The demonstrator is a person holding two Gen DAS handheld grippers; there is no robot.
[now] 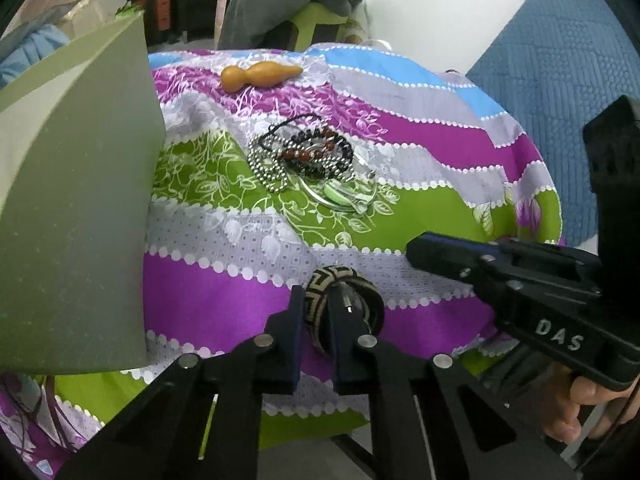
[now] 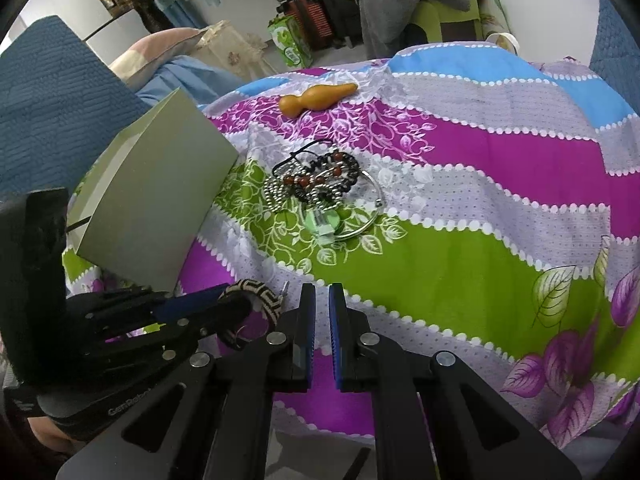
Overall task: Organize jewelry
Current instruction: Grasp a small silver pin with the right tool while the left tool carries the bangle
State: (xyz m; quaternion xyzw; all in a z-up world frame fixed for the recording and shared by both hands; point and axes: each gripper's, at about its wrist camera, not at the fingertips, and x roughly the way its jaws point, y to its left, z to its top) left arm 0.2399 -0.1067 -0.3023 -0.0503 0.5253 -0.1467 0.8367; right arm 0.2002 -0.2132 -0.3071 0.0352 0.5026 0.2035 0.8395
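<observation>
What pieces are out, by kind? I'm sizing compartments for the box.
Woven black-and-tan patterned bangle, clamped in the left gripper: 1
Tangled pile of bead and ball-chain strands: 1 pile, strands too knotted to count
Thin silver wire bangle: 1
Pale green pendant: 1
Orange gourd-shaped ornament: 1
Total: 5 groups, including the pile

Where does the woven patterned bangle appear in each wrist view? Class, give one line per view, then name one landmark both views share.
Left wrist view: woven bangle sits bottom centre, clamped in the left gripper.
Right wrist view: woven bangle is lower left, left of the empty right gripper.
Shared landmark: the orange gourd at the far side of the cloth.
</observation>
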